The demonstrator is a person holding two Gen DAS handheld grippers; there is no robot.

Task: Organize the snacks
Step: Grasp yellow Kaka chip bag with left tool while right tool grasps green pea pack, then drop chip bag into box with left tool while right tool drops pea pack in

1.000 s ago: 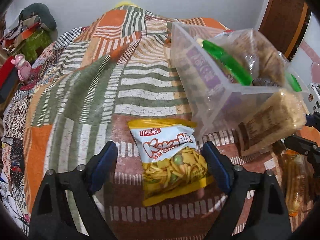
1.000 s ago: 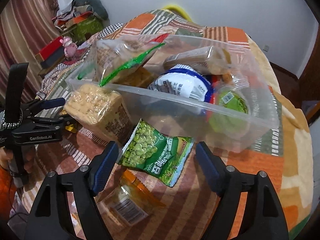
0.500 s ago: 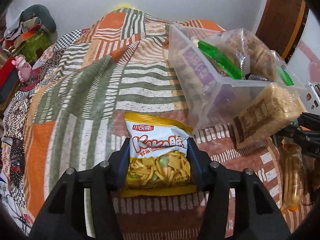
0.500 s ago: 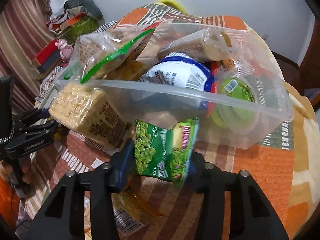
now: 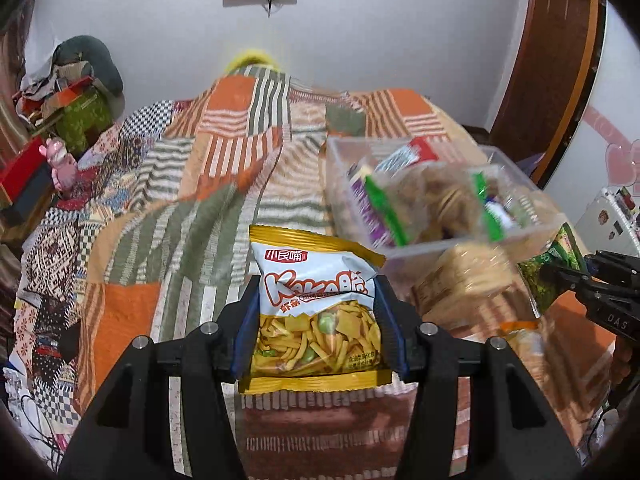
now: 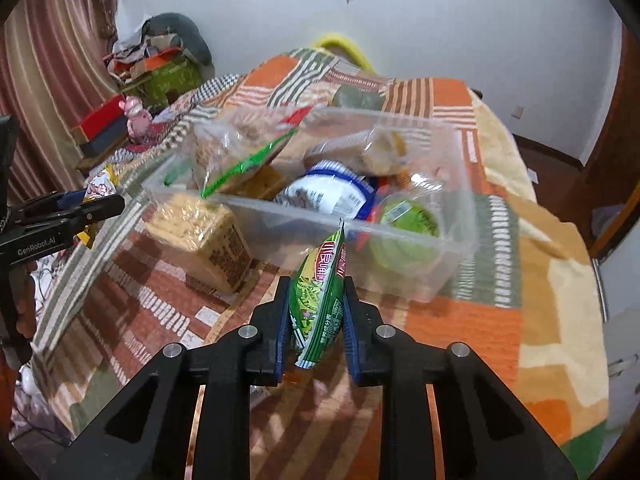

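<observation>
My left gripper point(image 5: 317, 283) is shut on a yellow-and-white chips bag point(image 5: 320, 332), held upright off the patchwork quilt point(image 5: 208, 208). My right gripper point(image 6: 316, 280) grips a green pea bag point(image 6: 320, 300) edge-on. Its jaws are closing and the pads press both sides of the bag. The pea bag point(image 5: 556, 272) also shows at the right edge of the left wrist view. A clear plastic bin point(image 6: 280, 208) full of several snack packs stands just beyond both bags. A cracker pack point(image 6: 204, 236) leans against the bin's outer wall.
Another orange-topped packet point(image 5: 524, 344) lies on the quilt near the right gripper. Beside the bed on the left are a red box point(image 6: 100, 120), a pink toy point(image 6: 136, 114) and a green box point(image 6: 172, 80). A wooden door point(image 5: 552, 60) is at the right.
Both grippers have closed on their bags and lifted them off the quilt. The pea bag turned from lying flat to standing edge-on, and the bin now looks lower.
</observation>
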